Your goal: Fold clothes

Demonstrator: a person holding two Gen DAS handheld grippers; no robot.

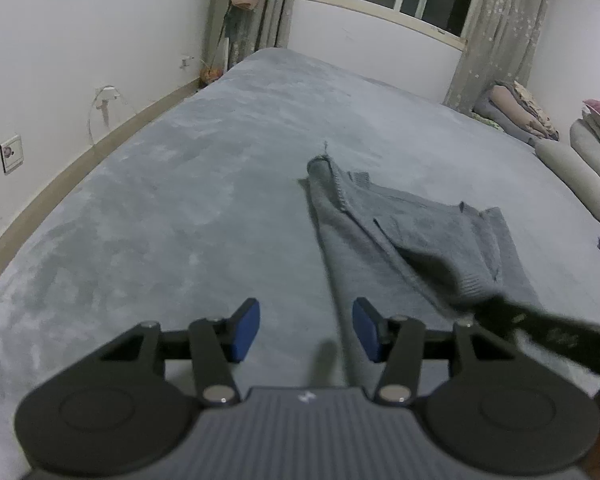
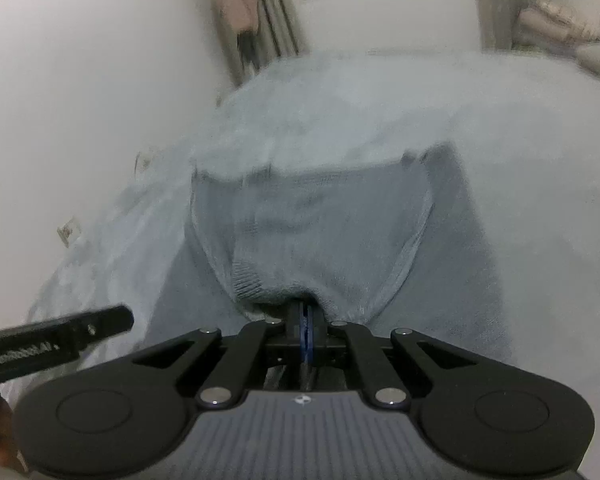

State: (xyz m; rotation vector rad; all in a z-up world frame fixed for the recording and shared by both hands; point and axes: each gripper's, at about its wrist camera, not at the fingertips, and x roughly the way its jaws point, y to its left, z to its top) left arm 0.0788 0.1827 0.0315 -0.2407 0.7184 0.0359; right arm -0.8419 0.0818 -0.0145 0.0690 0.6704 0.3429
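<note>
A grey knitted sweater (image 1: 384, 240) lies partly folded on the grey bed (image 1: 180, 200), and one long fold reaches toward me. My left gripper (image 1: 306, 332) hovers over the sweater's near left edge. Its blue pads (image 1: 246, 330) stand apart and press on nothing. My right gripper (image 2: 306, 312) is shut on a ribbed edge of the sweater (image 2: 308, 232), and the cloth is lifted and bunched at its tips. The left wrist view shows the right gripper (image 1: 500, 312) as a blurred black bar at the right, pinching the knit. The left gripper (image 2: 60, 340) appears at the lower left of the right wrist view.
White wall (image 1: 60, 80) with sockets runs along the bed's left side. Curtains (image 1: 496, 40) and a window are at the far end. Stacked folded bedding and pillows (image 1: 580, 160) line the right edge of the bed. The right wrist view is blurred.
</note>
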